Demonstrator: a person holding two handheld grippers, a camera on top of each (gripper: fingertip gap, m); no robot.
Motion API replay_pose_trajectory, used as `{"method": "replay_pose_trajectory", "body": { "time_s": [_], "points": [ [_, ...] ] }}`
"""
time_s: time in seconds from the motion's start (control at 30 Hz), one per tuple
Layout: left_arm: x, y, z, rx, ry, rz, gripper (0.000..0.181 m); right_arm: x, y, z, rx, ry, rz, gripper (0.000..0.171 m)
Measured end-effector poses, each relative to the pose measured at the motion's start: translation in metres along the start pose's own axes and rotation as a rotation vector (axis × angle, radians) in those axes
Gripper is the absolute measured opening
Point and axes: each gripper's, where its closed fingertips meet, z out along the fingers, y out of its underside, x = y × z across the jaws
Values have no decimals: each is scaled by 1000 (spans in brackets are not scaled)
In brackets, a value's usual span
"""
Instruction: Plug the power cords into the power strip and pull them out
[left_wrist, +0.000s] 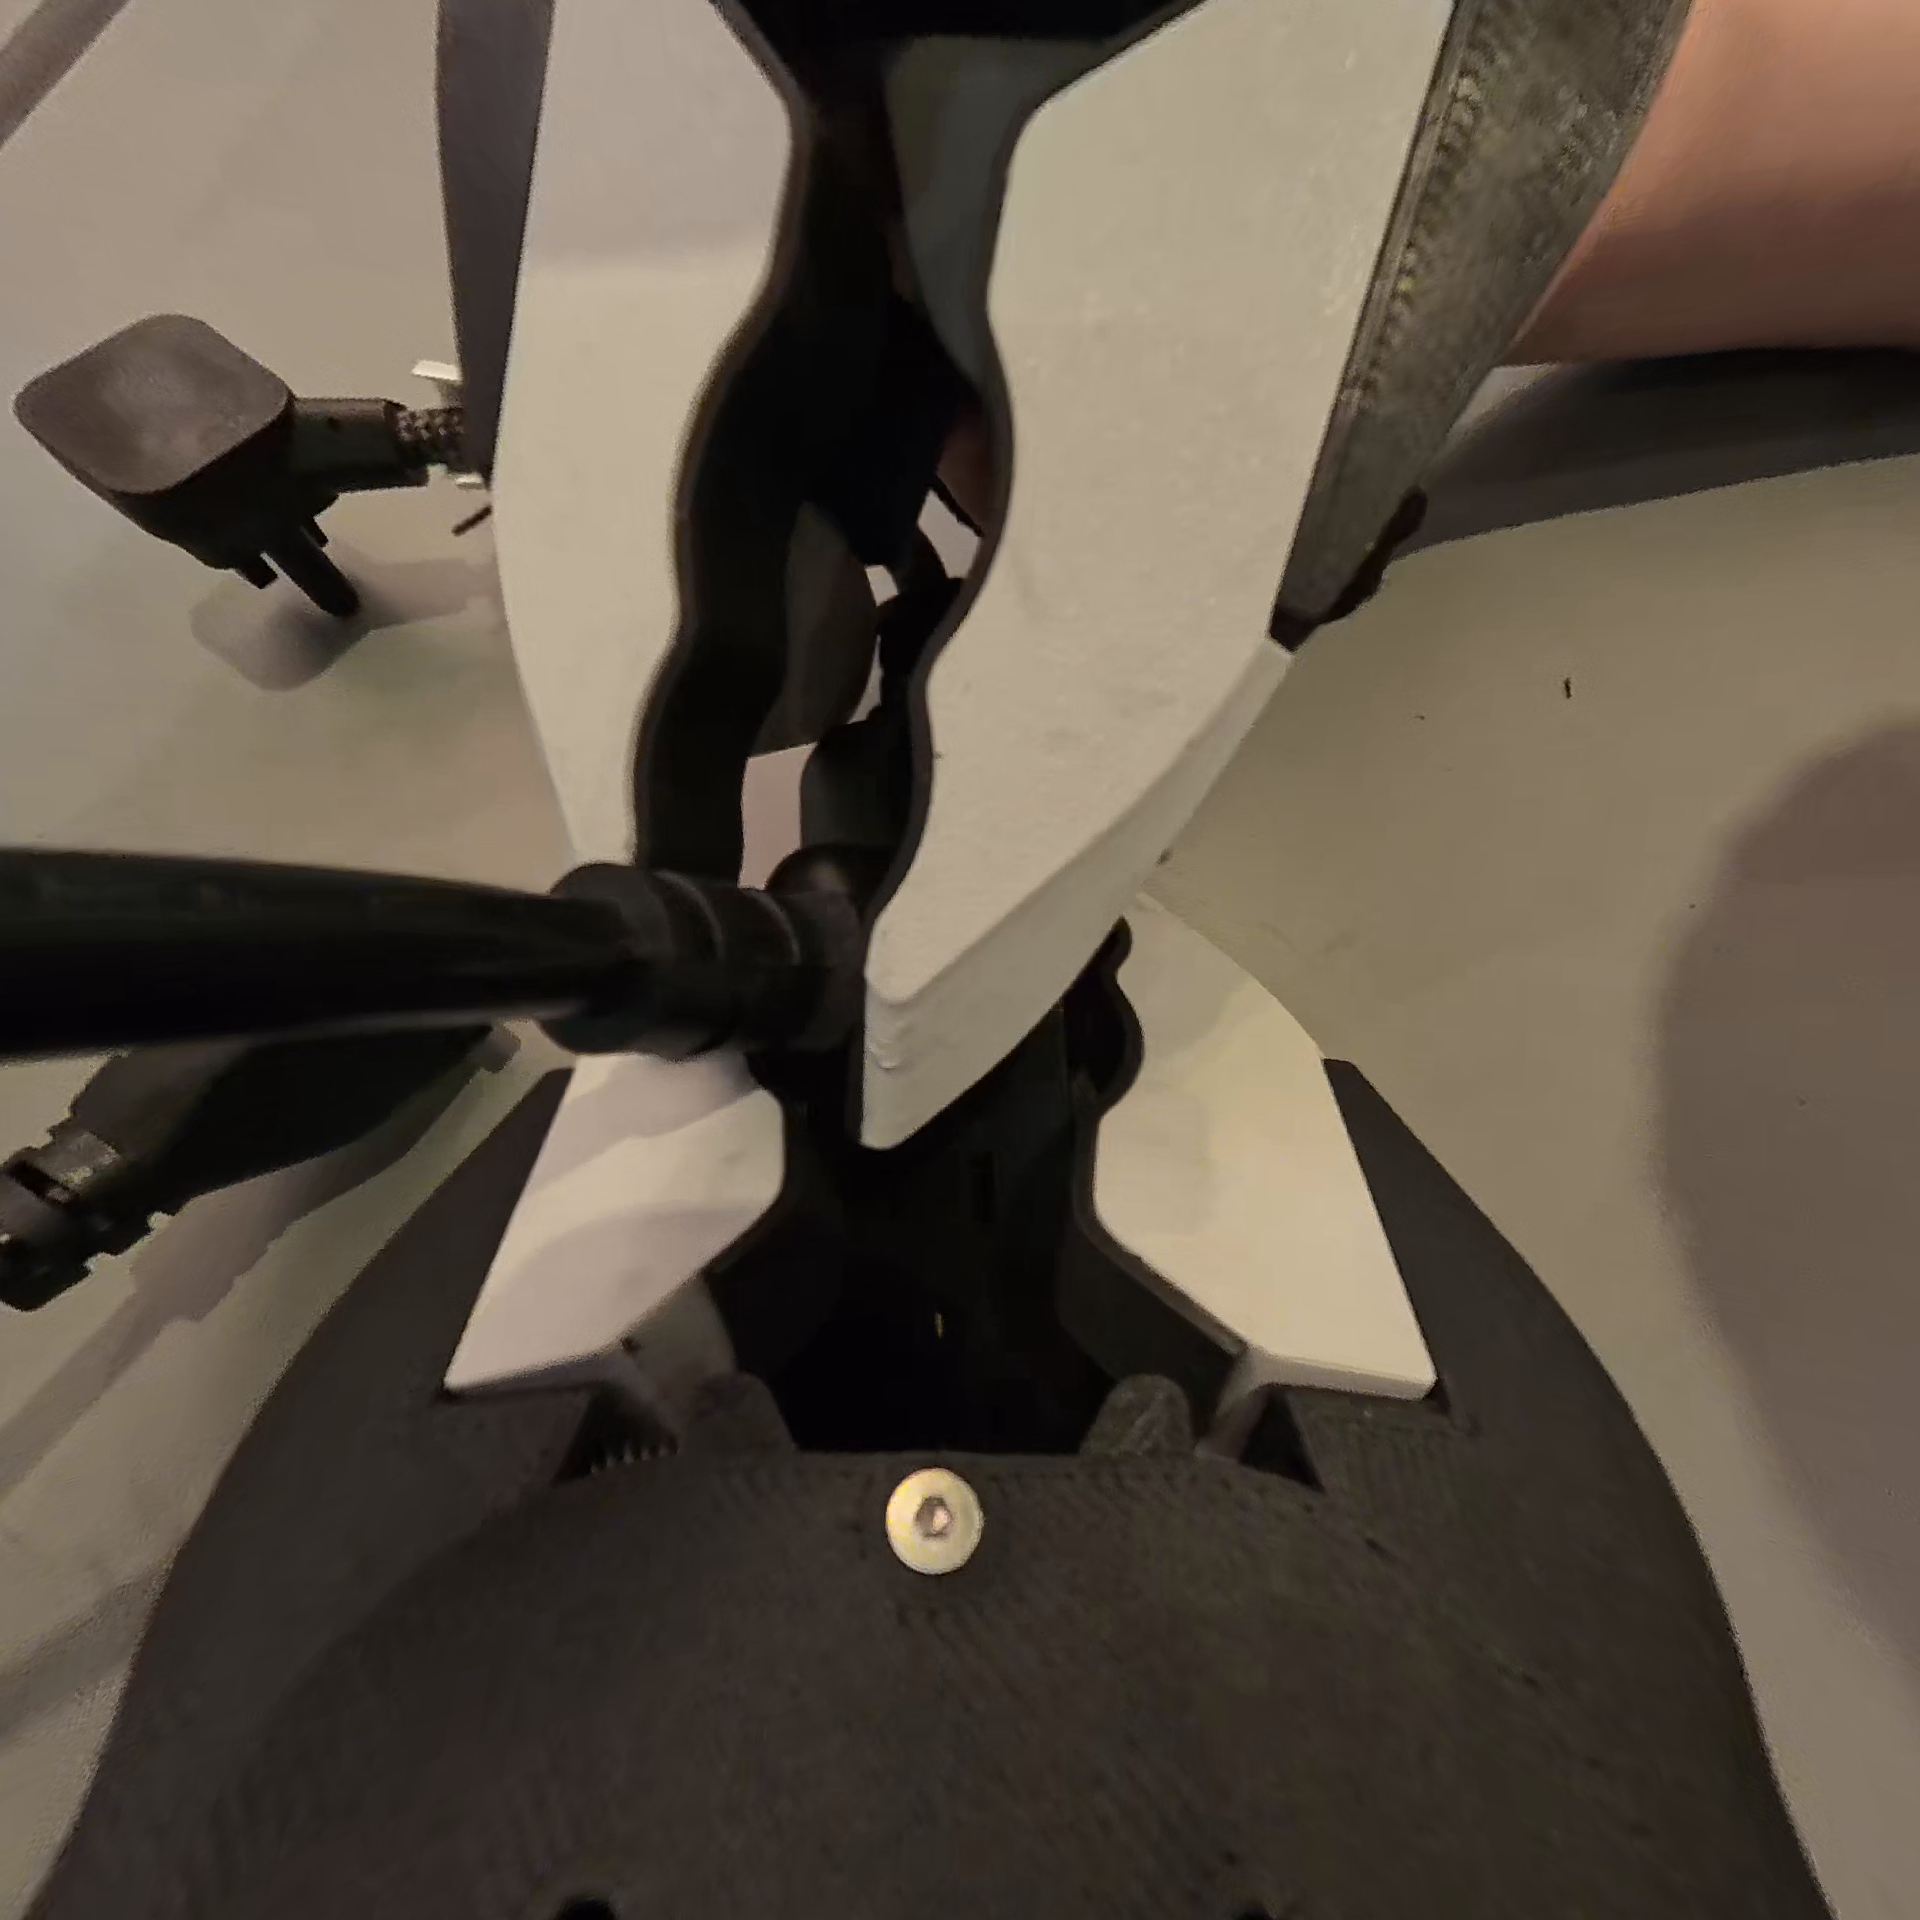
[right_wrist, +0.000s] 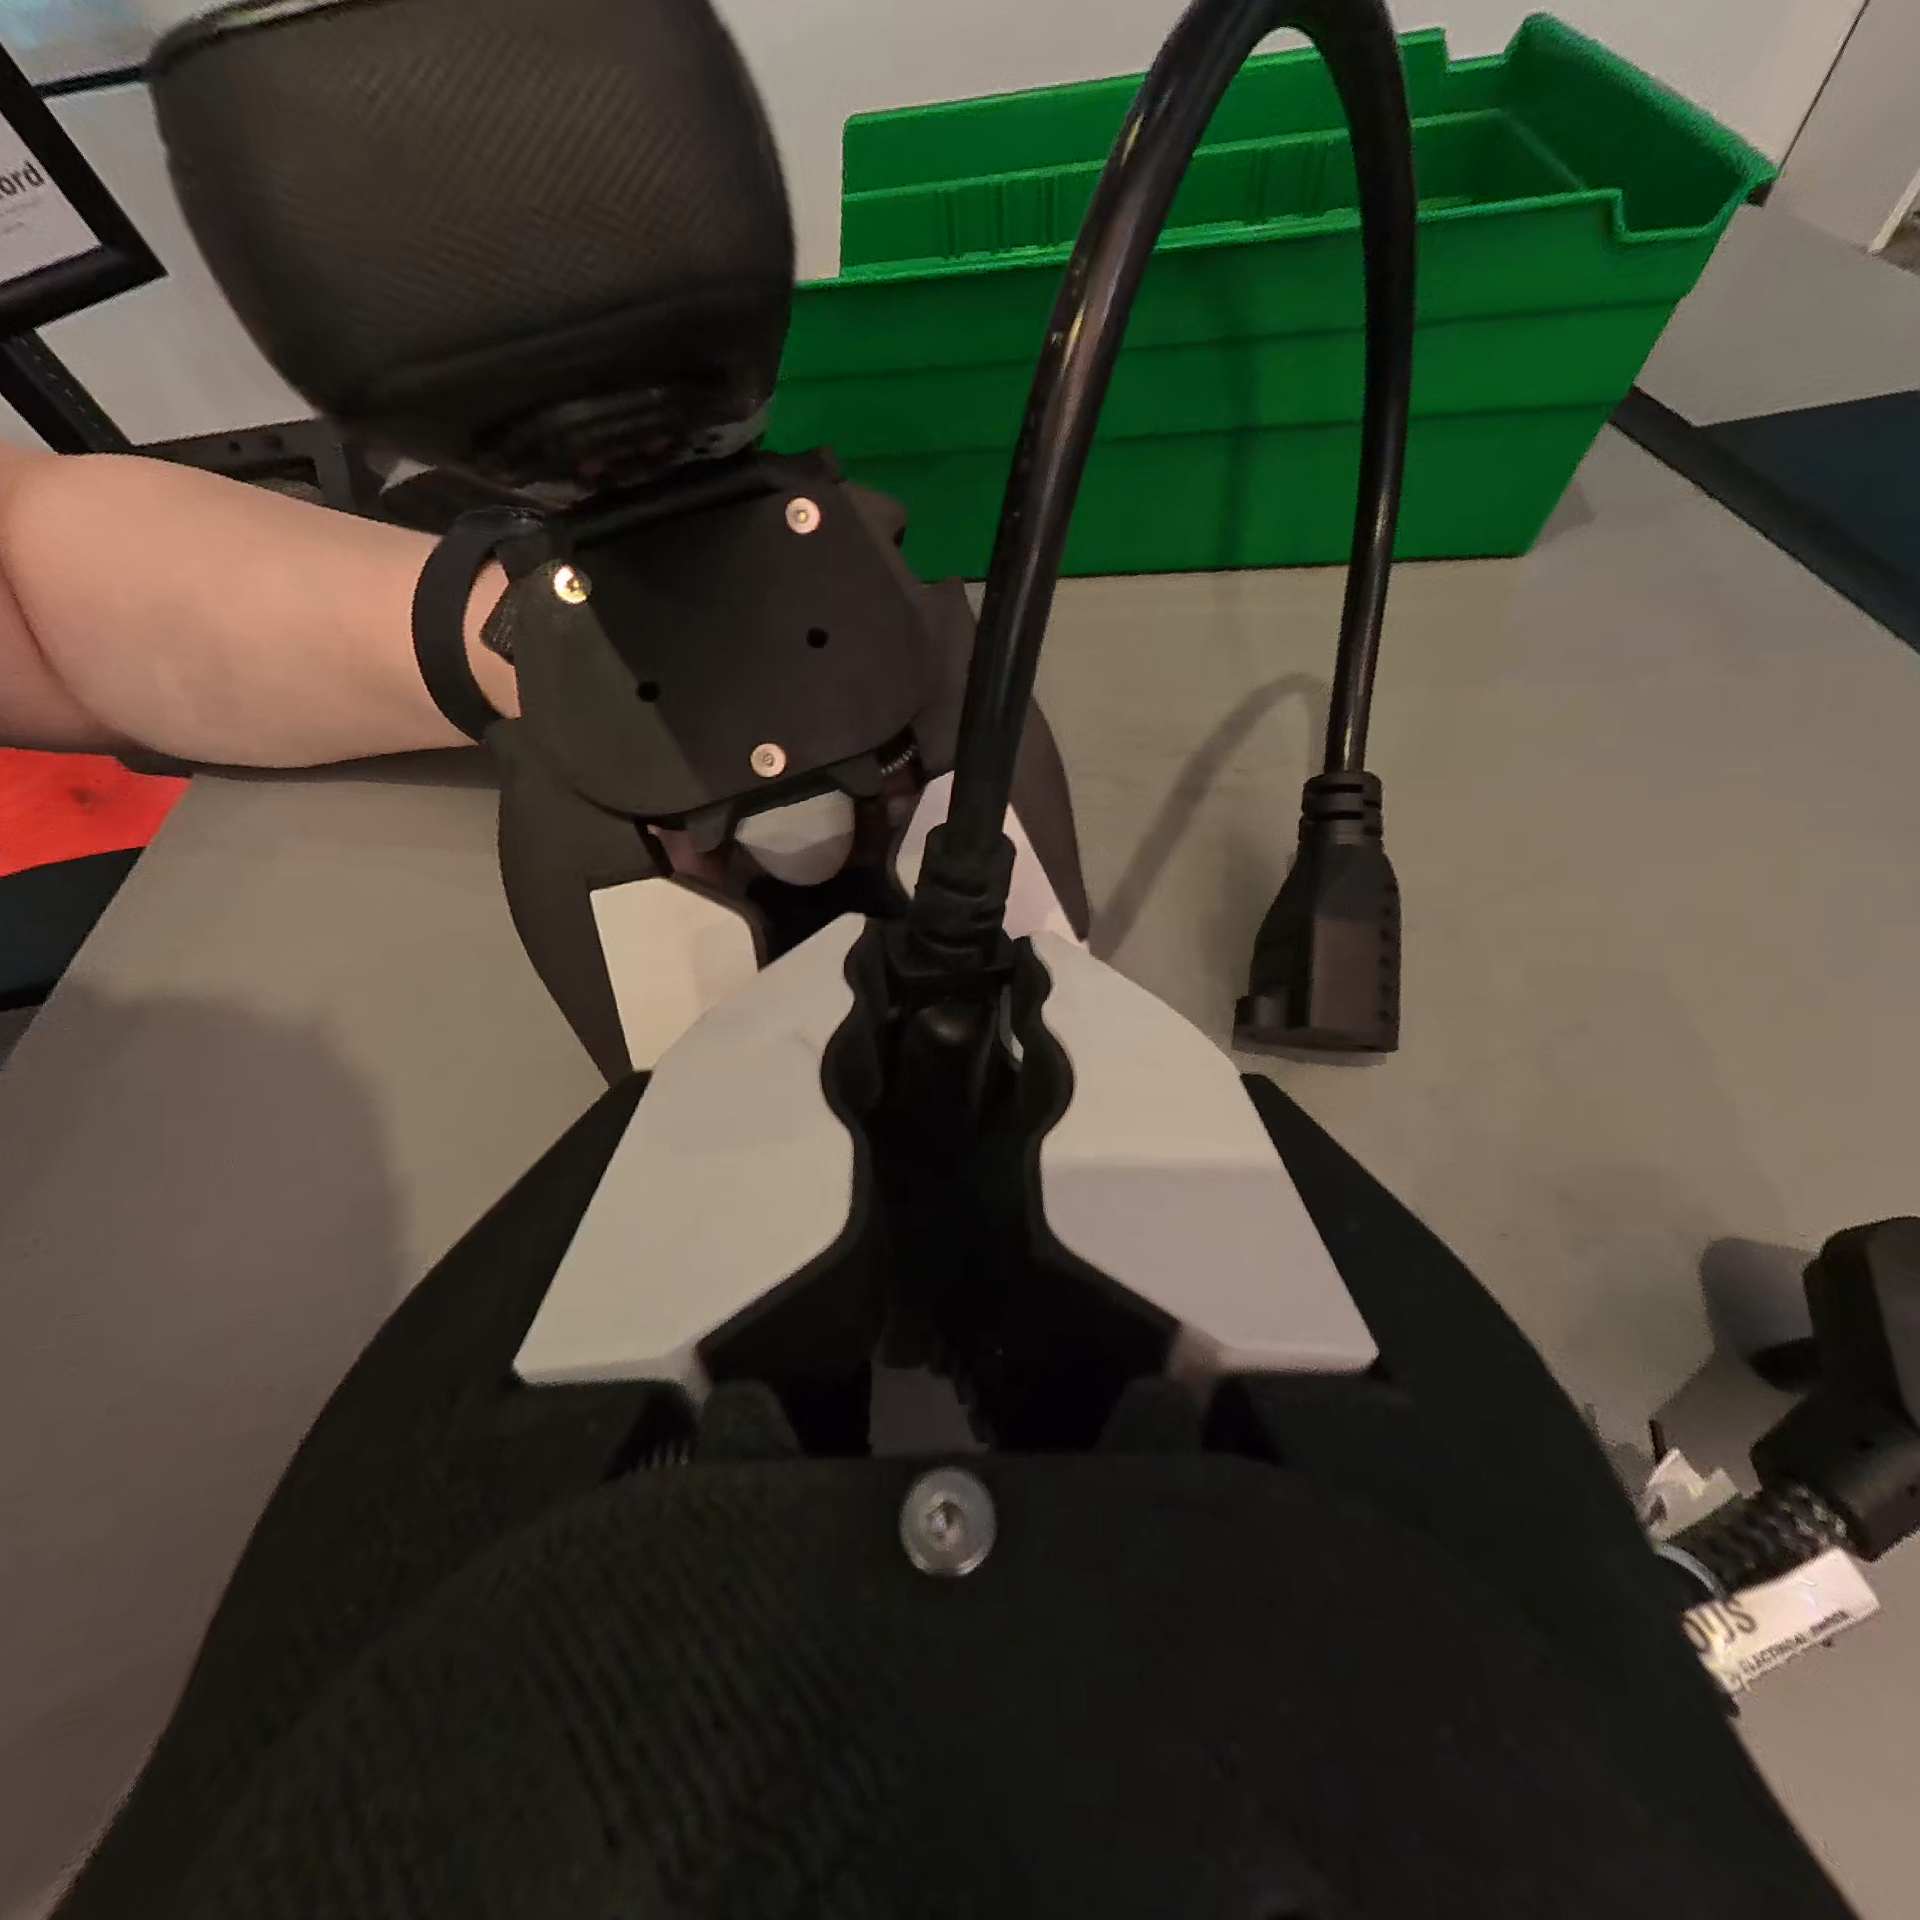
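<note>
My right gripper (right_wrist: 945, 997) is shut on the black plug (right_wrist: 940, 1029) of a thick black power cord (right_wrist: 1226, 156). The cord arches up and over to its black socket end (right_wrist: 1330, 935), which stands on the grey table (right_wrist: 1558, 727). My left gripper (right_wrist: 831, 914) faces the right one, tips almost touching. In the left wrist view the right gripper (left_wrist: 769, 935) comes in from above and the cord (left_wrist: 260, 935) runs off left. The left gripper (left_wrist: 935, 1174) has its jaws apart around a dark part; I cannot tell whether it grips it.
A flat black plug (left_wrist: 156, 416) on a braided cable with a white tag lies on the table; it also shows in the right wrist view (right_wrist: 1860, 1340). A green plastic bin (right_wrist: 1247, 364) stands at the back. A person's forearm (right_wrist: 208, 623) reaches in from the left. Tip to tip, the grippers are about 7 cm apart.
</note>
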Motion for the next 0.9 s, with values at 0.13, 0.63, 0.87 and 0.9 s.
{"method": "replay_pose_trajectory", "body": {
  "time_s": [0.13,0.63,0.87,0.9],
  "points": [
    [-3,2,2,-22,-12,-38,50,5,1,1,7,-61,86,20],
    [-3,-1,3,-4,-5,-83,50,9,-3,3,20,35,6,20],
    [6,4,3,-39,24,13,51,4,6,-8,73,13,40,23],
    [7,4,3,-39,32,20,51,4,6,-8,71,19,36,23]
  ]
}}
